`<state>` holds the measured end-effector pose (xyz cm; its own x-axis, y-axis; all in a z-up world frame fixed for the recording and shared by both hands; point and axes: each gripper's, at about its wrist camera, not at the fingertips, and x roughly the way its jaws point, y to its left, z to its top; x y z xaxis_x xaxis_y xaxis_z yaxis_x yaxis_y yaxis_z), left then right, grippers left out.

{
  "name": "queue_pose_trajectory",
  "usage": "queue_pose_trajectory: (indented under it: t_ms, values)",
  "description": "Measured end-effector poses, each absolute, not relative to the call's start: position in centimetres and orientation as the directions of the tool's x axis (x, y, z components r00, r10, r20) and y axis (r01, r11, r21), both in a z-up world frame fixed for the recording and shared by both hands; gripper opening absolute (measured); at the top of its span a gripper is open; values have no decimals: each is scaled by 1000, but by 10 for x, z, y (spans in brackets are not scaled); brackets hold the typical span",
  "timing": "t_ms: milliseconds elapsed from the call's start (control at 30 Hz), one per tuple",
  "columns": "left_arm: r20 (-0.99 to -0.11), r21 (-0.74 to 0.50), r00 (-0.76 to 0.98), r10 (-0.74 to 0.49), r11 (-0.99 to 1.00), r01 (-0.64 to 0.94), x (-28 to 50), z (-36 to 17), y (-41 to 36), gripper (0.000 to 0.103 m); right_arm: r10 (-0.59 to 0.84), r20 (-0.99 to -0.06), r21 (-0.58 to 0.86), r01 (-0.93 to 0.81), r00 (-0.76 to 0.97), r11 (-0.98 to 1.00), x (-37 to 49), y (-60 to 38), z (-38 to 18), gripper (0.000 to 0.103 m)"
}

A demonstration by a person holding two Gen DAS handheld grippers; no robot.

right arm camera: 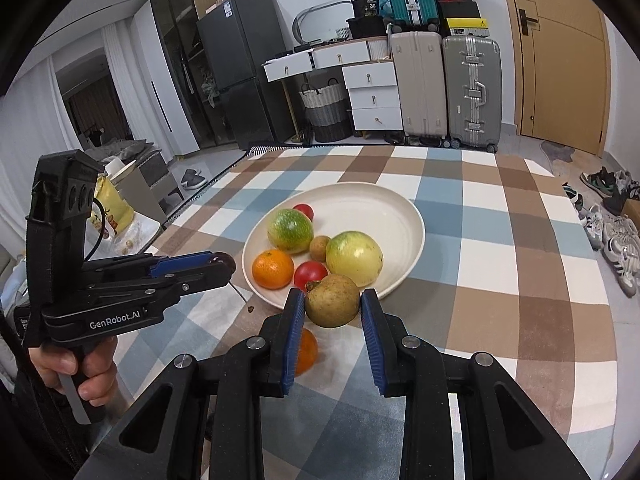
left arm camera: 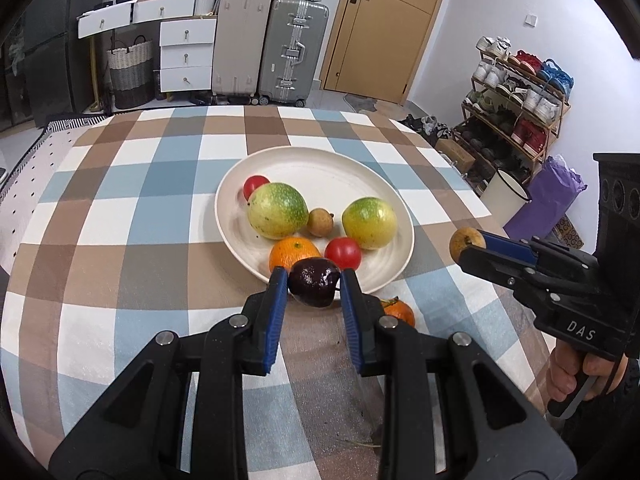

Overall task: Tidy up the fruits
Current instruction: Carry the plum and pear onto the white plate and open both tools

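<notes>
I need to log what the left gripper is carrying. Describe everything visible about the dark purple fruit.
The dark purple fruit is small, roundish and near-black, with a glossy skin showing bright highlights and a slightly uneven, dimpled surface. It is clamped between the blue ribbed pads of the left gripper, one pad on each side. It is held in front of the near rim of the white plate; nothing but the pads touches it. From the right wrist view only a dark sliver shows at the fingertips. No stem can be made out.

The left gripper point(left arm camera: 314, 280) half hides a loose orange point(left arm camera: 399, 312) on the tablecloth point(left arm camera: 120, 240).
</notes>
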<state>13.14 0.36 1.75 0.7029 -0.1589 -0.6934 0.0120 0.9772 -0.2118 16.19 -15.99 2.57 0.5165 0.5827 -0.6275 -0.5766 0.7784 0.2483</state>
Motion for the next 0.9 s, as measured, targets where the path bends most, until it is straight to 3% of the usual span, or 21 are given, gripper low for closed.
queue_pose_trajectory:
  t_ms: [500,900]
  values:
    - [-647,-183,754,-109,983,-15,149,47,8,24,618,-552,290,-567,559,771,186,-165,58,29]
    - [-650,-174,753,-103,985,-15,168,48,11,24,616,-564,284,-571,550,770,209,-152,58,29]
